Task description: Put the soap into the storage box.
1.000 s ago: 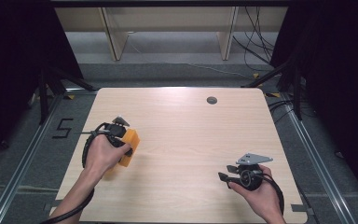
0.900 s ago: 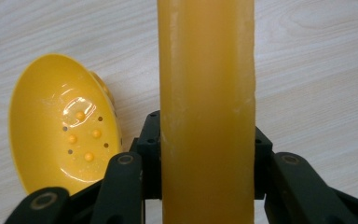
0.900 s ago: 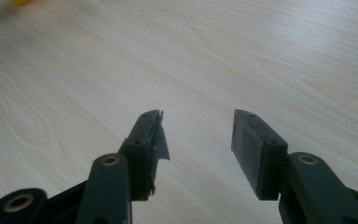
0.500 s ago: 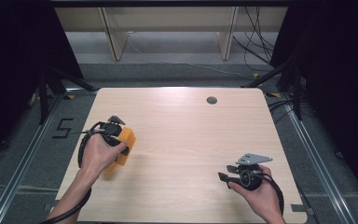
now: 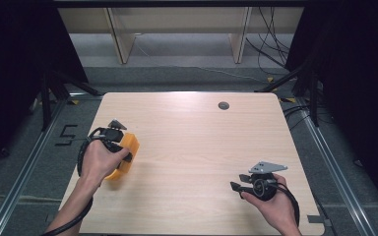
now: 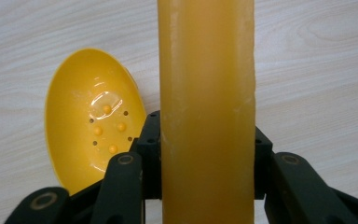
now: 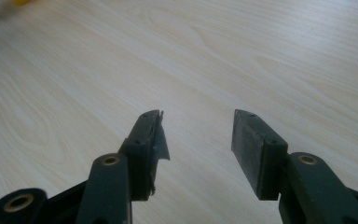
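In the left gripper view, my left gripper (image 6: 207, 156) is shut on an amber-orange bar (image 6: 207, 93) that stands upright between the jaws. Behind it on the table lies a yellow oval dish (image 6: 91, 130) with small bumps and holes. From above, the left gripper (image 5: 118, 145) sits at the table's left side, the orange bar (image 5: 131, 148) under the hand and the yellow dish (image 5: 113, 173) partly hidden beneath it. Near the front right, my right gripper (image 5: 233, 186) points left. Its jaws stand open over bare wood with nothing between them (image 7: 196, 135).
The light wooden table (image 5: 187, 128) has a dark round grommet (image 5: 223, 105) near its far edge. Metal rails run along both sides of the table. Shelf legs and cables stand beyond the far edge.
The left hand with the orange bar has shifted slightly to the left. The right gripper has stayed in place.
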Tool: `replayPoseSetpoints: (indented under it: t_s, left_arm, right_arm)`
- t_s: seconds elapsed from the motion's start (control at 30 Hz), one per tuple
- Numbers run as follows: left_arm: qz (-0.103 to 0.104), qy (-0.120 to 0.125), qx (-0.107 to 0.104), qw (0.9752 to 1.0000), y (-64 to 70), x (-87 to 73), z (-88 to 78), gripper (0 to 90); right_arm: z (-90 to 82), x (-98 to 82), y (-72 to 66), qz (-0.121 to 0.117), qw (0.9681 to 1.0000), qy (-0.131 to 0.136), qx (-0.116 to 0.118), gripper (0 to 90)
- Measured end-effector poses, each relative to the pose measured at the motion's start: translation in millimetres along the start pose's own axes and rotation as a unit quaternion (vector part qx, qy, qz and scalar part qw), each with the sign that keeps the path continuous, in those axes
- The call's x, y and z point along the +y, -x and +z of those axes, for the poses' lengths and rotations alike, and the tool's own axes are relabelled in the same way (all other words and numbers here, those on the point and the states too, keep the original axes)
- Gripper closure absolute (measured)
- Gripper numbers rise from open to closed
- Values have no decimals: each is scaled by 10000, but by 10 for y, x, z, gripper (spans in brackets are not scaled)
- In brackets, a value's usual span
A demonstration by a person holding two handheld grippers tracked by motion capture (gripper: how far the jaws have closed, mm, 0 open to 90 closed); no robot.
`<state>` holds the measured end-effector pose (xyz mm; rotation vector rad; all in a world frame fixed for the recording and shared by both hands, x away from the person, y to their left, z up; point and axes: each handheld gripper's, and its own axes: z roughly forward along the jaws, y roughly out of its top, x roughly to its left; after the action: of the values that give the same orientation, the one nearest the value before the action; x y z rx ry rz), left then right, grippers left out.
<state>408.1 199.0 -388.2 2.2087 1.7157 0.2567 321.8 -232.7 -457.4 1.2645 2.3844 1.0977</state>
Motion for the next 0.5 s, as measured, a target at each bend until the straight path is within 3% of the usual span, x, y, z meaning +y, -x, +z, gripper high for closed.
replayPoseSetpoints:
  t_s: [0.03,0.13,0.23,0.37,0.4,0.5]
  left_arm:
    - [111,88,-69,9999,-27,-1,8,605]
    - [103,87,-46,9999,-45,-7,-8,605]
    - [-55,45,-7,10000,-41,-12,-26,605]
    - [19,91,-54,9999,-89,-17,-33,605]
    - [-66,138,-27,9999,-81,-25,-32,605]
    - [-33,126,4,9999,-103,-20,-50,605]
  right_arm:
    - [0,-1,1,-4,10000,0,1,528]
    - [-2,0,0,1,10000,5,5,528]
    - [0,0,-1,1,10000,-1,6,528]
    - [0,2,-1,-4,10000,5,4,528]
    - [0,1,-1,-1,10000,5,3,528]
    - [3,1,-2,14,10000,12,23,528]
